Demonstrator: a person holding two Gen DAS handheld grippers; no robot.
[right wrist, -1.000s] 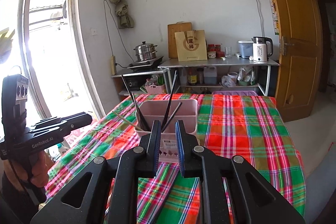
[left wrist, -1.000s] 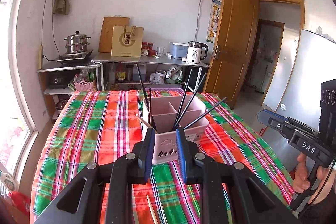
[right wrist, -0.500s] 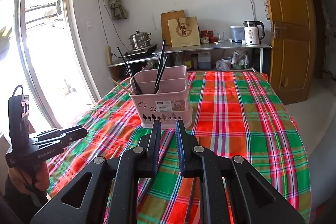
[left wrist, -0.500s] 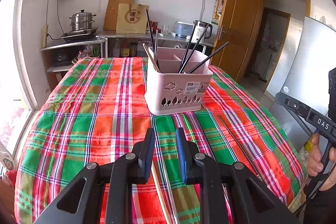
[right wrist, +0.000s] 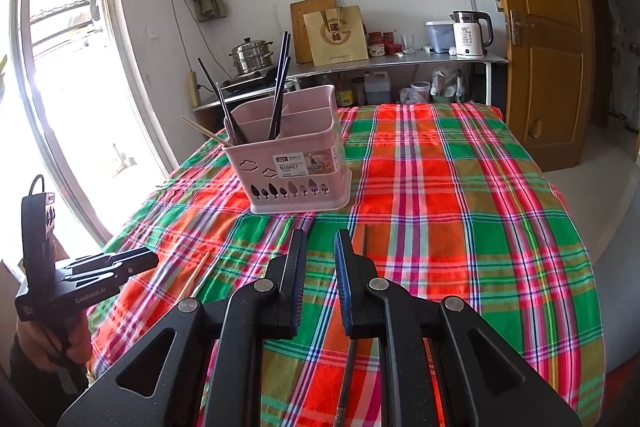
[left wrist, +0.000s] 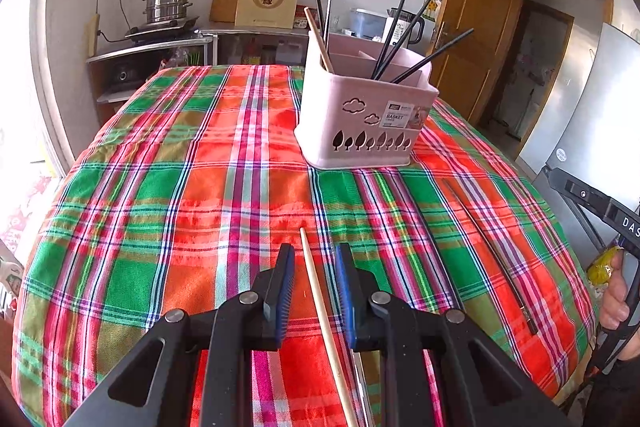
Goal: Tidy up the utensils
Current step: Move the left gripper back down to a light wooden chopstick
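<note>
A pink utensil basket [left wrist: 362, 115] stands on the plaid tablecloth [left wrist: 200, 187] and holds several dark chopsticks and one wooden one; it also shows in the right wrist view [right wrist: 292, 163]. My left gripper [left wrist: 314, 259] is open and low over the cloth, its fingers on either side of a wooden chopstick [left wrist: 320, 303] lying flat. A dark chopstick [left wrist: 488, 251] lies to its right. My right gripper [right wrist: 320, 247] is open and empty above the cloth, in front of the basket, over a dark chopstick [right wrist: 363, 241]. The wooden chopstick [right wrist: 197, 274] lies to its left.
The table ends close behind the basket, before a metal shelf with a steamer pot [left wrist: 166, 3], a paper bag [right wrist: 336, 37] and a kettle [right wrist: 470, 35]. A window is at the left, a wooden door [right wrist: 536, 39] at the right.
Both grippers have dropped from above the basket to just over the cloth in front of it. The left gripper's fingers have opened around the wooden chopstick; the right's have opened slightly.
</note>
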